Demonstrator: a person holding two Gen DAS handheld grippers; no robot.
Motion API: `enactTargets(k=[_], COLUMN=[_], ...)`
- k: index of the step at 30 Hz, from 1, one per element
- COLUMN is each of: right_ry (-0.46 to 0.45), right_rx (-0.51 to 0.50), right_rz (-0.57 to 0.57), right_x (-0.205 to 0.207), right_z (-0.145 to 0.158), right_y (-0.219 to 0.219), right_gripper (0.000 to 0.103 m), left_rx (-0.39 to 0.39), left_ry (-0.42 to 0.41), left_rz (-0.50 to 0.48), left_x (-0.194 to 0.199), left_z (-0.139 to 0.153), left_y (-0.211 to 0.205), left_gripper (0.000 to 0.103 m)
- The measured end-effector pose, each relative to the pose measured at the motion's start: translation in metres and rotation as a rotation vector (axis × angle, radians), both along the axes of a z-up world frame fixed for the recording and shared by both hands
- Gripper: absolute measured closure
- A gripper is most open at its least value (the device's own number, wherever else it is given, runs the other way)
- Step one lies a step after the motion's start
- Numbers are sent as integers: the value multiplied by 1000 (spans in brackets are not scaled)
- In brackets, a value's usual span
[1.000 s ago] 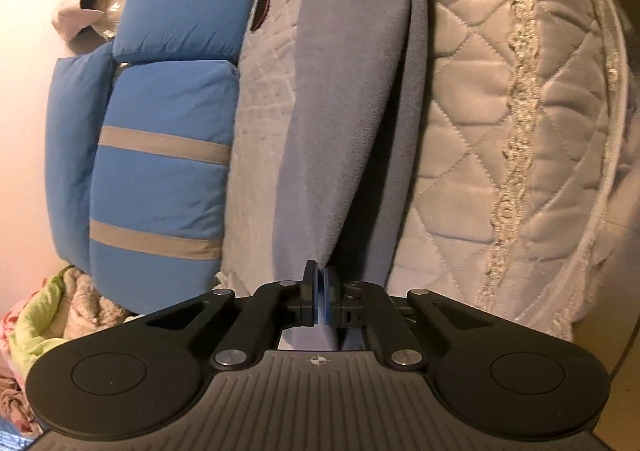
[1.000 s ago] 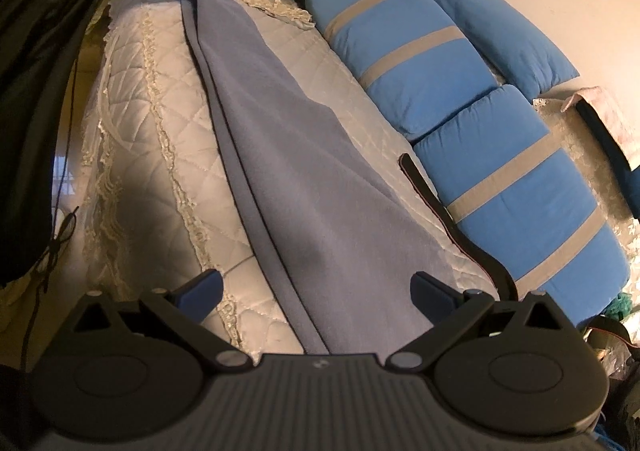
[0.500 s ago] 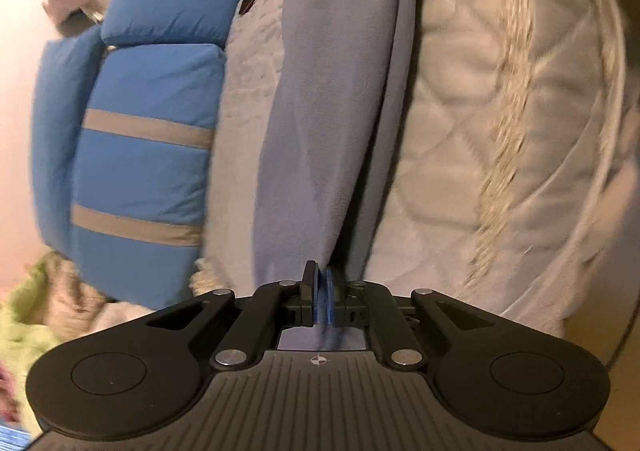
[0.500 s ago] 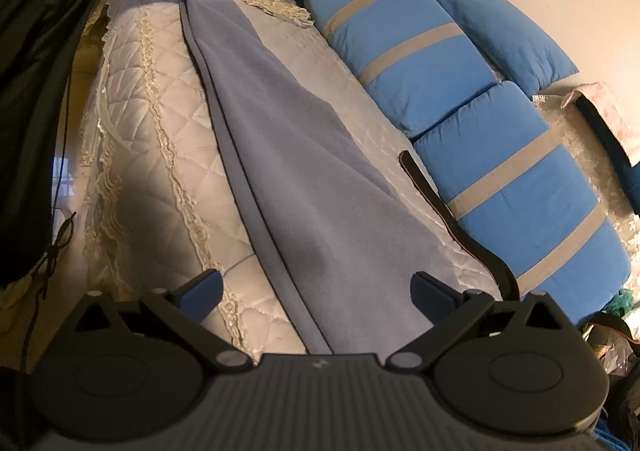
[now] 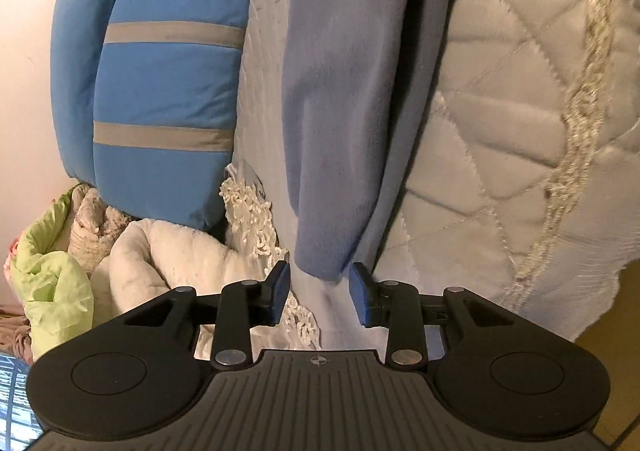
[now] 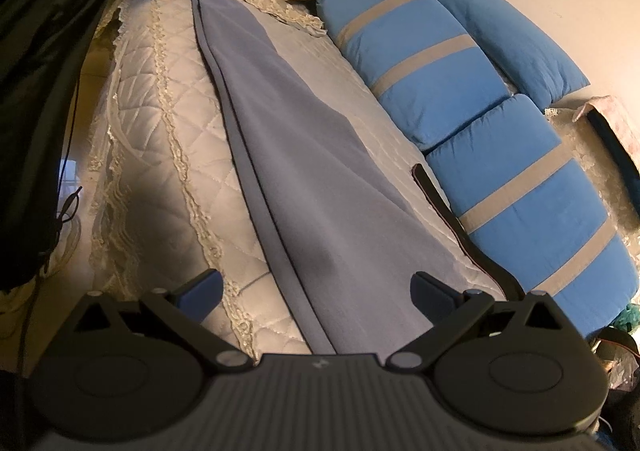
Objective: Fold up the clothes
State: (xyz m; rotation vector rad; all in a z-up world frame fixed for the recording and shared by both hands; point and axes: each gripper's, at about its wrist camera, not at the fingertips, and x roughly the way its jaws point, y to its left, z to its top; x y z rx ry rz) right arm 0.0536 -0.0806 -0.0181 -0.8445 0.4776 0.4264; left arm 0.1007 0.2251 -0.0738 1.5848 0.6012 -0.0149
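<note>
The grey-blue cloth (image 6: 320, 179) lies folded lengthwise in a long strip along the quilted bed cover (image 6: 152, 155), and the left gripper (image 5: 319, 291), jaws opening, is letting go of its far corner, which sits between the pads untouched. The right gripper (image 6: 316, 291) hovers over the near end, jaws wide apart and empty. Next comes probably a crosswise fold, needing a fresh grip on both ends; the blue pillows (image 6: 500, 155) crowd one side, the bed's lace edge (image 5: 576, 131) the other.
</note>
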Motion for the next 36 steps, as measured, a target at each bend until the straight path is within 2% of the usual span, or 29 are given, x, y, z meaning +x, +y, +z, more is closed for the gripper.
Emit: enactTargets(k=[6,7,8,9,13,20,23,25,26,27,28,31,33,36], right_ry=[5,6,9,8,3,10,17,15,14,12,13,62,80,58], right_rx=[-5,-3,3,9,21,34,49,50,49,49,53,128,179,198], right_rz=[-8,-10,-13,-16,-18,-13,-17,-17,-16,-16,-18,-62,-89,-105], right_x=[1,1,2,2,4,8,9,7,6,5,4,11,18,23], right_z=[-1,0,1,2,3,1,1,1,2,2,3,7,10,10], right_y=[-1,-2,-2,-2,-3,-2,0,-1,-2,-2,-3,-10,-12,-7], right_gripper=[0,0,0,0,0,0,0,0,0,0,0,0,0,0], left_rx=[63,51,40,32,16,40,110,116,98,59,13,-127,-215,-346], left_ry=[-13,0,13,23,47,68,78,89,84,70,55,24,10,-12], left_rz=[-50,-44,-39,-38,-51,-37,28,49,60,76,94,120,104,80], left_x=[2,2,2,0,-11,-15,-8,-11,-13,-15,-16,-18,-17,-17], left_z=[-9,-8,-6,-4,5,10,-1,1,6,14,24,57,78,111], left_y=[-4,-4,-4,-3,-1,4,4,6,6,5,3,-13,-36,-70], left_gripper=[73,78,93,100,101,100,96,91,75,58,53,50,43,39])
